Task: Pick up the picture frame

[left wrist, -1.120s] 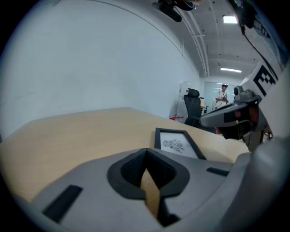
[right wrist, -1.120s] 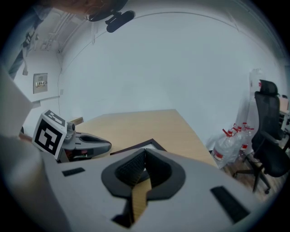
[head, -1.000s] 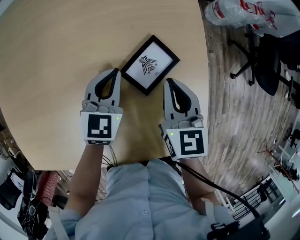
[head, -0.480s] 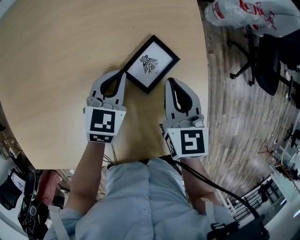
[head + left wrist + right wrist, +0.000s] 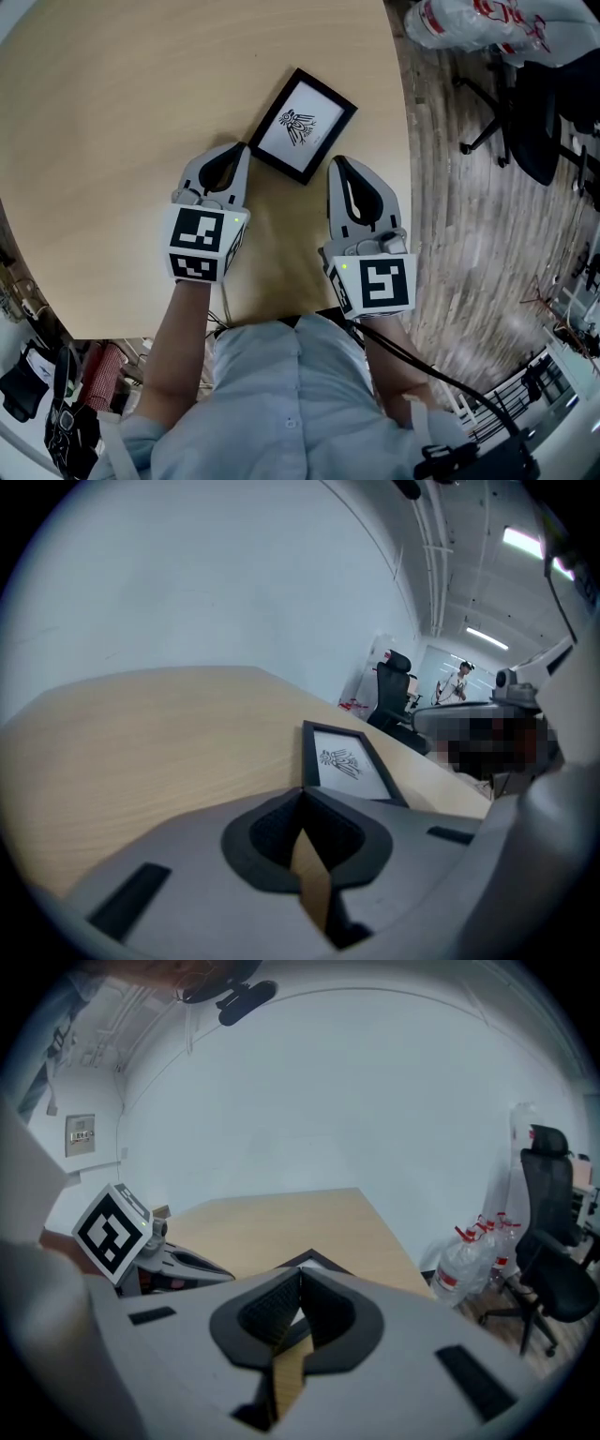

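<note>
The picture frame (image 5: 302, 125) is black-edged with a white sheet bearing a small black insect drawing. It lies flat on the light wood table (image 5: 112, 103), near the right edge. My left gripper (image 5: 243, 147) is shut, and its tip sits at the frame's near-left corner; whether it touches I cannot tell. In the left gripper view the frame (image 5: 347, 764) lies just beyond the closed tip (image 5: 302, 792). My right gripper (image 5: 337, 162) is shut too, just short of the frame's near-right edge. Only a corner of the frame (image 5: 314, 1262) shows above its tip (image 5: 300, 1270).
The table's right edge (image 5: 411, 141) runs close to the frame, with wood-plank floor beyond it. A black office chair (image 5: 525, 112) and large plastic water bottles (image 5: 469, 23) stand at the upper right. My left gripper's marker cube (image 5: 111, 1230) shows left in the right gripper view.
My left gripper has moved right and forward until its tip reached the frame's near-left corner, and its marker cube has rolled. The right gripper has stayed put.
</note>
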`<state>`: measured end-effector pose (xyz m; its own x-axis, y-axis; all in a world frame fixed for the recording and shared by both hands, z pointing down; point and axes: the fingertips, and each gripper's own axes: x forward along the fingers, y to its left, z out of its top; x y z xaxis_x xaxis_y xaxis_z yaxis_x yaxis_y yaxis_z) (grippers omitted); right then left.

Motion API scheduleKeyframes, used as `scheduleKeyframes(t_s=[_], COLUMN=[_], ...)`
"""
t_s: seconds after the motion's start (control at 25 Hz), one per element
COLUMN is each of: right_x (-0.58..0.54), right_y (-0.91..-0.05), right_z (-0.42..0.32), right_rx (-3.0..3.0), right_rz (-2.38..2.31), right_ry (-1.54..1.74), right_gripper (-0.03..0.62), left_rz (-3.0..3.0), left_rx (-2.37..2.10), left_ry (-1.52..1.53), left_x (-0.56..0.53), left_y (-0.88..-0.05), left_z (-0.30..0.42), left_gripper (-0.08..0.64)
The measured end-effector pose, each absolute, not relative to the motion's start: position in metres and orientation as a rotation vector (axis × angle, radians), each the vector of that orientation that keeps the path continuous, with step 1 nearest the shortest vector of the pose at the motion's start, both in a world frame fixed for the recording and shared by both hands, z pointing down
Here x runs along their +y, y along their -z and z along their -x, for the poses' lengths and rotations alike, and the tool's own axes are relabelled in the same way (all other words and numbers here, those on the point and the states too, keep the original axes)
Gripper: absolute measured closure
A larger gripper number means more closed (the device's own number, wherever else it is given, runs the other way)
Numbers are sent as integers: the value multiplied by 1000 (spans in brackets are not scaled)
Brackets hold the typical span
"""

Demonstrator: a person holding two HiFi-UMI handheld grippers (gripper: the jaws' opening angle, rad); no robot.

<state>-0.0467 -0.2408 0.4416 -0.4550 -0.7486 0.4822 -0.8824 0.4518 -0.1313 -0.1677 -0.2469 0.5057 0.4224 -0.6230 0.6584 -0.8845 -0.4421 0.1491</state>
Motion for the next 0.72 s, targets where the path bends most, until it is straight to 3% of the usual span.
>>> scheduleKeyframes(t_s=[0.72], right_x=[-231], right_y=[-440], right_z=[12], right_rx=[-2317], right_rz=[-1441], right_ry=[-511], right_gripper=[592], left_rz=[-2255], left_rx=[-1066], left_ry=[-758], left_x=[-218], left_y=[-514], left_z=[91], left_gripper=[558])
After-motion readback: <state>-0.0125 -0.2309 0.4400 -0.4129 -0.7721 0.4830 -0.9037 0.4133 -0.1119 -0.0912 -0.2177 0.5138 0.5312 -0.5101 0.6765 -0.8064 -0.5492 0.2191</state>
